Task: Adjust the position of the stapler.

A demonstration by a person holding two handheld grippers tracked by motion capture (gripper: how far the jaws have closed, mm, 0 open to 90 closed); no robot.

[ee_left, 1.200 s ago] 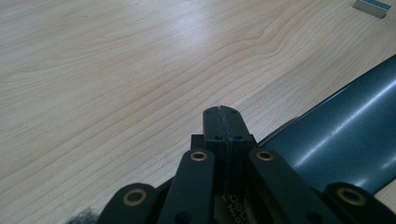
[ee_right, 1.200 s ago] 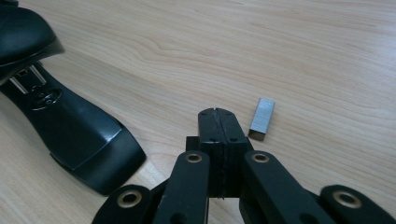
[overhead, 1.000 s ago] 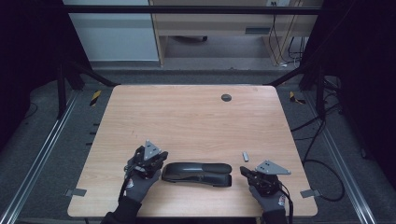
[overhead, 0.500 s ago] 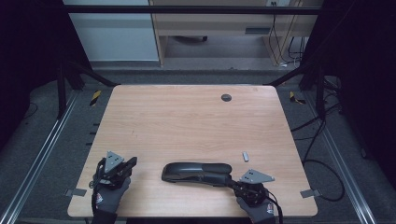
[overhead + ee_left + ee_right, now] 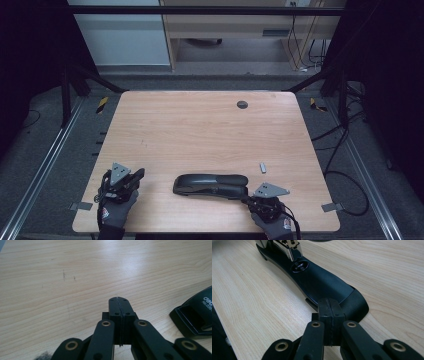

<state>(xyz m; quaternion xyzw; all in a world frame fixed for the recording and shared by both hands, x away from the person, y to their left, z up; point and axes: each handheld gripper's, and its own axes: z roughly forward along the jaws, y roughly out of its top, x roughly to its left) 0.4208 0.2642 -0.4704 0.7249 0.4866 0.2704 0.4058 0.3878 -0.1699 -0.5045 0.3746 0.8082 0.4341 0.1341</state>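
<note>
My right claw (image 5: pixel 327 305) is pressed together, its tip at the rounded end of the black stapler (image 5: pixel 211 184), which lies along the near edge of the table (image 5: pixel 200 130); I can't tell if we touch. My left claw (image 5: pixel 120 305) rests closed toward the near left corner. Next I'd spread the right jaws to take that end.

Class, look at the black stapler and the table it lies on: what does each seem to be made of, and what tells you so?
Stapler: apparently black plastic, smooth semi-gloss shell with soft highlights; its inner staple channel looks like bright metal. Table: pale wood or wood-look laminate, with printed-looking grain lines and a soft sheen; which of the two is unclear.
</note>
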